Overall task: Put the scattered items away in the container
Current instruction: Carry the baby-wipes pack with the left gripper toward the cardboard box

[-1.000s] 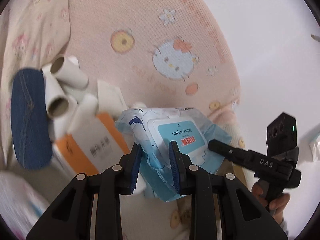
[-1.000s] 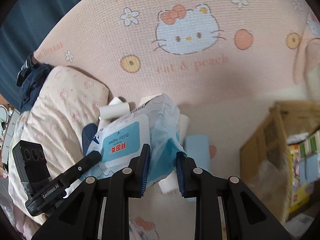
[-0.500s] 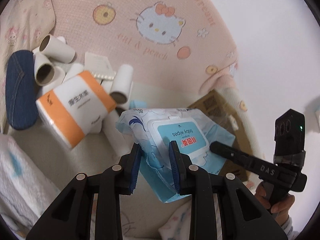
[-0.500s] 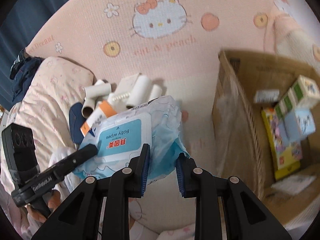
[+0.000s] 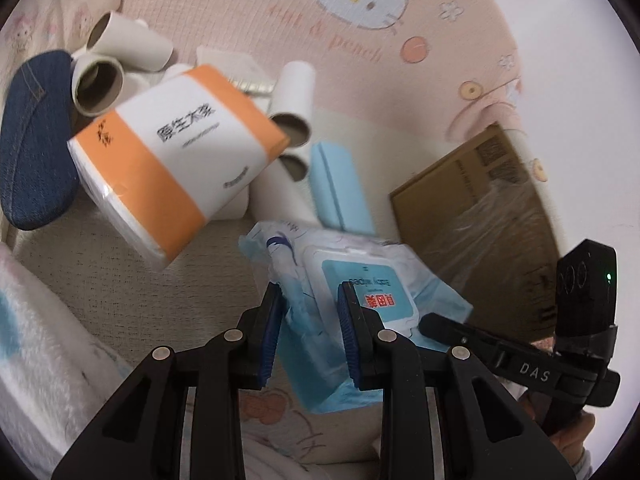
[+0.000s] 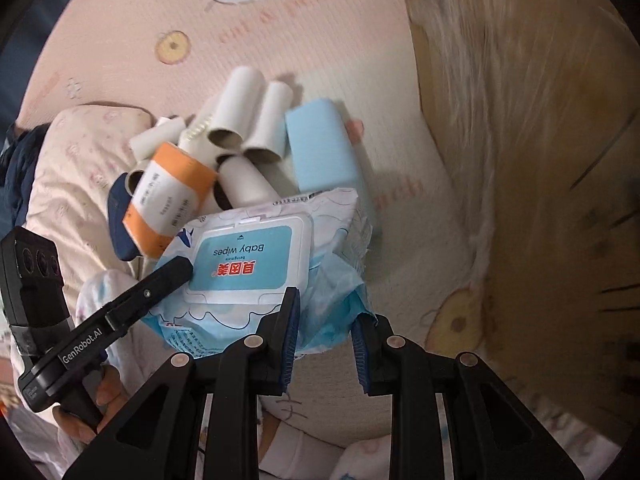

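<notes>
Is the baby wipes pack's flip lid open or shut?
Shut: the white lid lies flat against the baby wipes pack, with no flap lifted.

Right of the right gripper's fingers (image 6: 289, 332), the cardboard box (image 6: 540, 200) is smeared by motion blur, so its contents cannot be told. The wipes pack (image 5: 360, 292) hides the lower ends of the paper tubes (image 6: 244, 184) beyond the fingers.

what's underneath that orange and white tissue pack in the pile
The tissue pack lies on top of cardboard tubes, whose ends poke out, beside a denim pouch. Anything directly beneath it is covered.
</notes>
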`<state>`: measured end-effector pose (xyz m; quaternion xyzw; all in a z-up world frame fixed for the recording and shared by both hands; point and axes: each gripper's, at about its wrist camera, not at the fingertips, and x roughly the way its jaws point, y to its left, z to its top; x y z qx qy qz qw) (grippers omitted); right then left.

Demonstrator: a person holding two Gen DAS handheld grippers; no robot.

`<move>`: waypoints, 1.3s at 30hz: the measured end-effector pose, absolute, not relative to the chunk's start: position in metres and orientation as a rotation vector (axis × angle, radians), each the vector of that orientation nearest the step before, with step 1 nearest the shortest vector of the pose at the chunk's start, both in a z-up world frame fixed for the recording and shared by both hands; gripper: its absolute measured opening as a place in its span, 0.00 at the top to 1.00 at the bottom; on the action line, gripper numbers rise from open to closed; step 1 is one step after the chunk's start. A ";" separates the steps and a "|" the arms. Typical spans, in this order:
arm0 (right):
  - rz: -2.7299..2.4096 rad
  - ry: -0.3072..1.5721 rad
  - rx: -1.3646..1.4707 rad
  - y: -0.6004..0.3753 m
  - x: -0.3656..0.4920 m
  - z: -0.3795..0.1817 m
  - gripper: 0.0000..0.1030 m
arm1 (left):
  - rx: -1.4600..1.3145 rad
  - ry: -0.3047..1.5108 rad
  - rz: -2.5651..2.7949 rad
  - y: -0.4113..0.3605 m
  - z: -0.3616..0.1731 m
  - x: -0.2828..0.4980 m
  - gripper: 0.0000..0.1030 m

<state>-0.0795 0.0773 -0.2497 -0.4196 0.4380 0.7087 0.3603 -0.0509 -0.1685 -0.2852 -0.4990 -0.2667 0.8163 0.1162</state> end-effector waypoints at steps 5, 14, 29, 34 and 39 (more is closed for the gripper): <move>1.821 1.104 -1.106 0.069 -0.085 -0.256 0.78 | -1.546 -0.750 2.374 -0.168 -0.296 -0.052 0.71; 1.763 1.185 -1.175 0.051 -0.077 -0.272 0.64 | -1.591 -0.686 2.384 -0.166 -0.293 -0.041 0.49; 1.835 0.945 -1.278 0.074 -0.108 -0.263 0.38 | -1.659 -0.689 2.352 -0.162 -0.306 -0.050 0.44; 1.814 1.018 -1.284 0.096 -0.111 -0.279 0.38 | -1.715 -0.707 2.338 -0.161 -0.315 -0.060 0.41; 1.806 1.097 -1.272 0.108 -0.108 -0.293 0.37 | -1.765 -0.698 2.310 -0.157 -0.323 -0.069 0.37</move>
